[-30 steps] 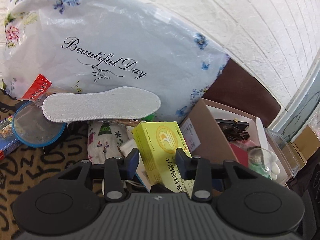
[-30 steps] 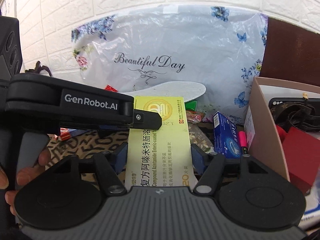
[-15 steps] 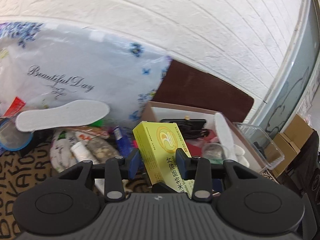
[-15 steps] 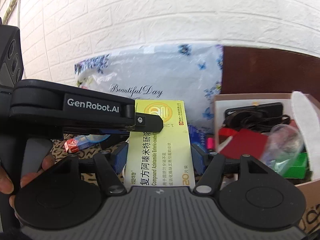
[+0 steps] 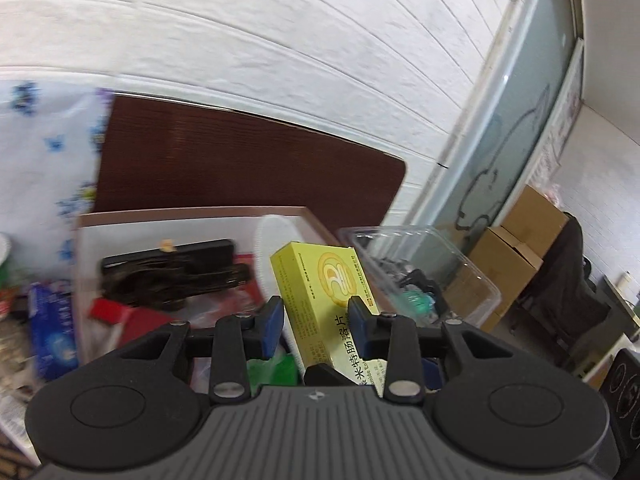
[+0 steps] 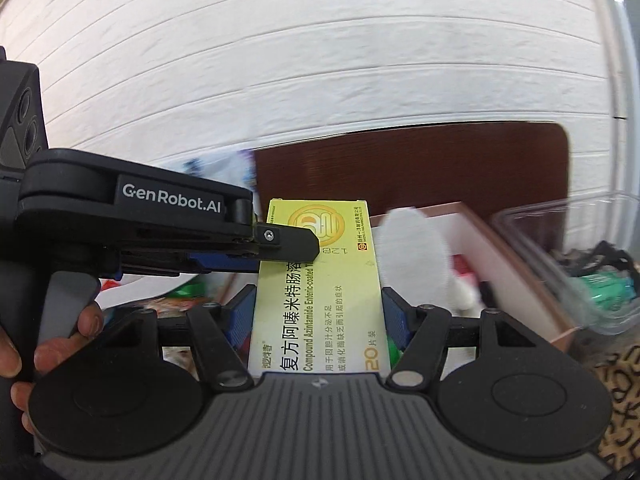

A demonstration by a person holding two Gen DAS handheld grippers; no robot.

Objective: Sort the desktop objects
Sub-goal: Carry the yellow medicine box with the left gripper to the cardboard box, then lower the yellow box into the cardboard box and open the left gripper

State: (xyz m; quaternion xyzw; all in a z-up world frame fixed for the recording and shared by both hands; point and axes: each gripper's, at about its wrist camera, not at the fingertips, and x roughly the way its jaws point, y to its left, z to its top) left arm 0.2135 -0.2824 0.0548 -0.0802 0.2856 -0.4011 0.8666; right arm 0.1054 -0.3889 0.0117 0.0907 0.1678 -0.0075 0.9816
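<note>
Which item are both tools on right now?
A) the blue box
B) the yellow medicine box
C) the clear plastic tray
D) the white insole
B: the right tool has its pads against both sides of the yellow medicine box, and the left tool clamps the same box from the side.
</note>
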